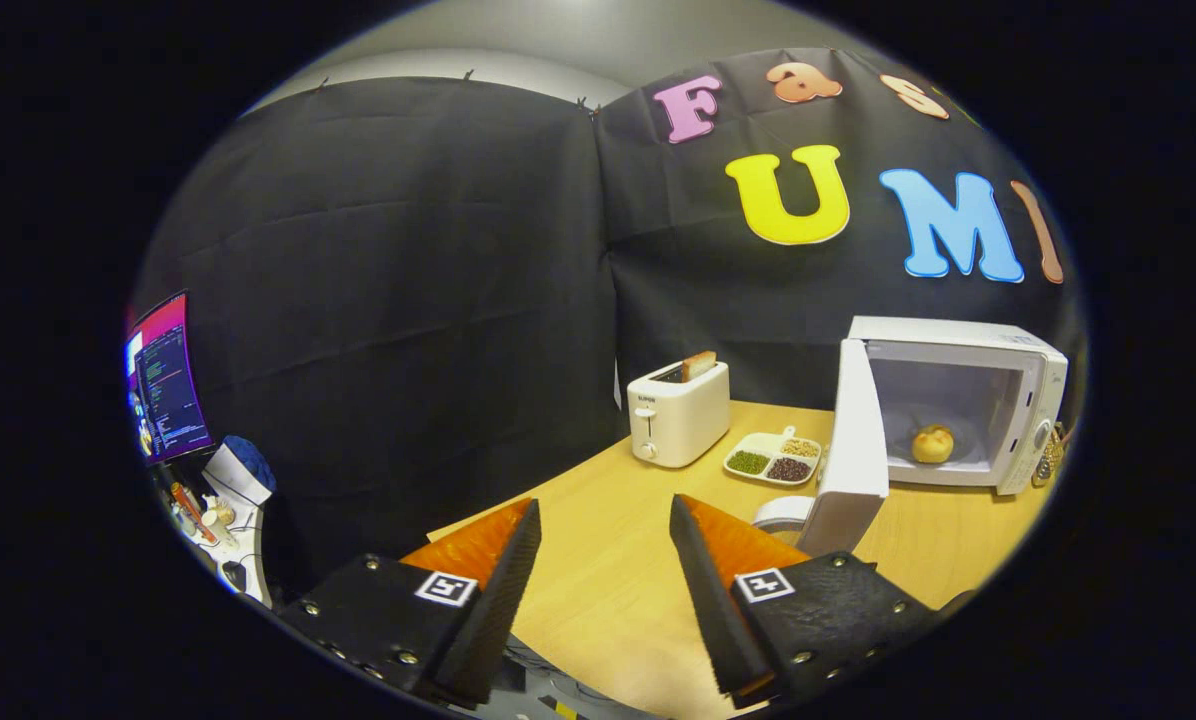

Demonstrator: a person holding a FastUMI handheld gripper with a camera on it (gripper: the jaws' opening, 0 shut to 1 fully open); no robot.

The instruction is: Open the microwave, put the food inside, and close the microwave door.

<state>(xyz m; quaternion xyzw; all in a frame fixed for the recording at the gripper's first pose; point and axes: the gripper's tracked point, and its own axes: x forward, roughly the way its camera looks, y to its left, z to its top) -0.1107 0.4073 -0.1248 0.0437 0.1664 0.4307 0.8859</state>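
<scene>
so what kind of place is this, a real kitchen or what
Likely a staged kitchen booth, not a home: a microwave and toaster on a wooden table, black cloth walls. The gripper hangs open.

Lab booth (cloth wall [388,300], monitor [163,375]).

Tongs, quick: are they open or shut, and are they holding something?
Tongs: open, holding nothing, only bare table between the fingers; the microwave stands beyond them with its door open.
</scene>
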